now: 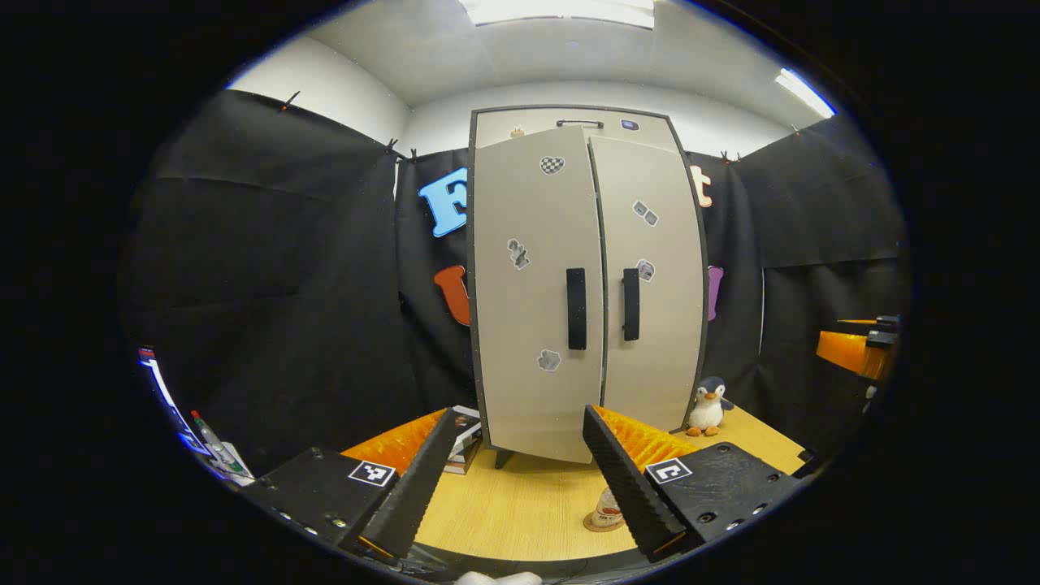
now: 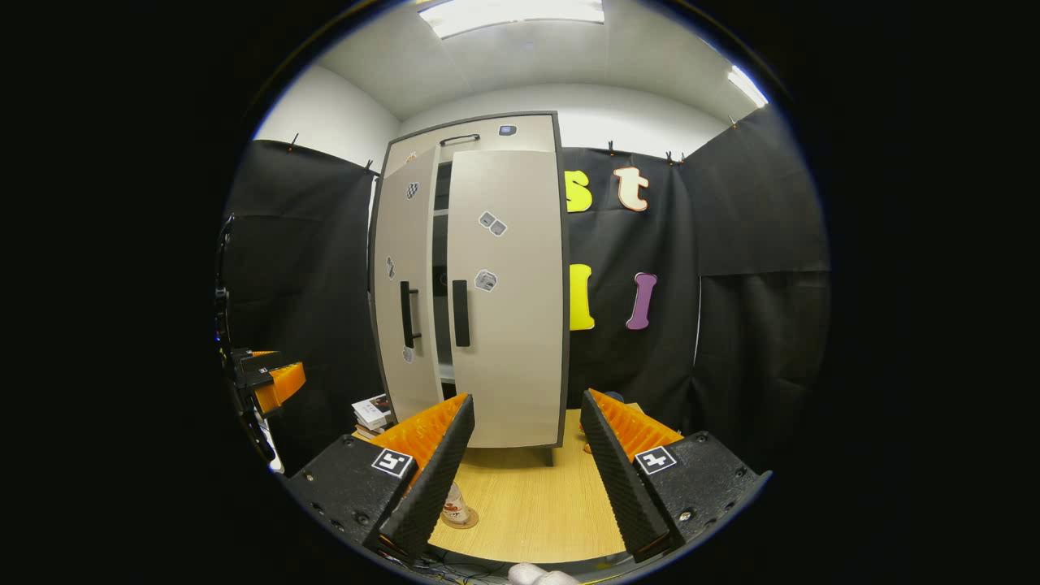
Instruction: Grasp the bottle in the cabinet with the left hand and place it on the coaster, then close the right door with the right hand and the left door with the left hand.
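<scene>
In the left gripper view, the left gripper (image 1: 520,479) hangs above the near edge of the wooden table (image 1: 520,504), its two fingers spread wide with nothing between them. Bare tabletop lies open between the fingers up to the foot of the cabinet (image 1: 585,276) straight ahead. The left door (image 1: 532,301) stands slightly ajar, its free edge forward of the right door (image 1: 654,301), which looks shut or nearly so. The bottle (image 1: 607,510) stands on the coaster (image 1: 600,524) low and just inside the right-hand finger, partly hidden by it. A stack of books (image 1: 463,443) lies ahead to the left by the cabinet's foot, and a penguin toy (image 1: 708,406) stands ahead to the right beside the cabinet. The right gripper (image 1: 857,345) shows far off at the right edge; its state cannot be told here.

In the right gripper view, the right gripper (image 2: 524,479) is also spread wide and empty above the table (image 2: 528,504). The cabinet (image 2: 479,284) rises ahead and a little left. A dark gap shows between the left door (image 2: 402,301) and the right door (image 2: 508,301), with shelf edges inside. The bottle (image 2: 455,505) on its coaster (image 2: 461,520) sits low, just beside the left-hand finger. The books (image 2: 371,413) lie further left, and the left gripper (image 2: 272,378) shows at the far left edge.
</scene>
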